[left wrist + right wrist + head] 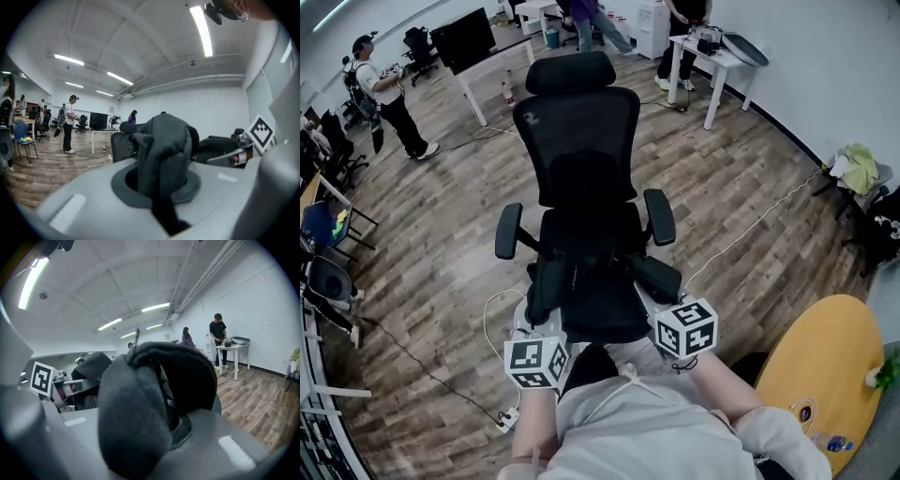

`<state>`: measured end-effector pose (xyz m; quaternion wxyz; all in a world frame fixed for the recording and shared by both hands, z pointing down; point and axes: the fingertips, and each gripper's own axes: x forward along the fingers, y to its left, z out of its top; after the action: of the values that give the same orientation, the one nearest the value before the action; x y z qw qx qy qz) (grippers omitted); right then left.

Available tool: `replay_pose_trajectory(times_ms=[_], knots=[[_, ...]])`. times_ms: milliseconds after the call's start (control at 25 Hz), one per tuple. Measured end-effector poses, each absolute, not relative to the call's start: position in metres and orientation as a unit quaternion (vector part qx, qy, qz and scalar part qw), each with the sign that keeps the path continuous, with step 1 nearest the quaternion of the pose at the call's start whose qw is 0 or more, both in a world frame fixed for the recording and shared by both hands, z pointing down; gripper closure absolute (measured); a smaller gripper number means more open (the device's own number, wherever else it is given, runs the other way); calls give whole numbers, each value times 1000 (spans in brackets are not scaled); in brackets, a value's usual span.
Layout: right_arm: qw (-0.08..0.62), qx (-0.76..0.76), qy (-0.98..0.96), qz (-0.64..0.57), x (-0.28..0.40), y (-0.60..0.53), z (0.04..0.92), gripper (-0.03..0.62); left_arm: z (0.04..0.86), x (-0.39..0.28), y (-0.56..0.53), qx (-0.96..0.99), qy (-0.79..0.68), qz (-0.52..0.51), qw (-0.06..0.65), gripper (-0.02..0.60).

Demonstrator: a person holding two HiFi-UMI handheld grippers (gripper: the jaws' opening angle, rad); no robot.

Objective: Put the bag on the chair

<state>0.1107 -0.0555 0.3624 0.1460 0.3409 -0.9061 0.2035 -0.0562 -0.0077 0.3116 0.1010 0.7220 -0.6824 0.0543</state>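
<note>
At the far left of the room a person point(382, 92) stands on the wood floor point(441, 234), well away from the chair.

The left tongs point(540, 334) are at the left front corner of the chair's seat. Seen in the left gripper view, they are nearly closed, with a fold of dark grey fabric point(164, 140) pinched between them. The fabric bunches up over the tips and hides them.

The black office chair point(577, 131) stands in the middle of the floor with its front edge toward the person holding the tongs. The bag point(586, 281) is black too. It lies over the seat between the two armrests, and its near end is at the seat's front edge, where both tongs have hold of it. Black on black, I cannot tell whether its full weight is down on the seat. A white cable point(492, 319) loops on the floor by the seat's left side.

The right tongs point(667, 309) are at the right front corner of the seat. They are also almost closed and grip a thick padded black strap point(140, 404), which bulges up between the tips in the right gripper view.

Farther right, behind the chair, a white table point(712, 61) stands near the wall with another person point(218, 338) at it. A round yellow table point(825, 361) is at the lower right, just beside the holder's right arm.
</note>
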Motion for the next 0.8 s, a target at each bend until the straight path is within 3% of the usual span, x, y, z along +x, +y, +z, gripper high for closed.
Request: replay_pose_trajectory(times_ms=[800], knots=[[163,431,-847,265,0,-302,429,566,392,-181,-294,778,-600,81,168,552]])
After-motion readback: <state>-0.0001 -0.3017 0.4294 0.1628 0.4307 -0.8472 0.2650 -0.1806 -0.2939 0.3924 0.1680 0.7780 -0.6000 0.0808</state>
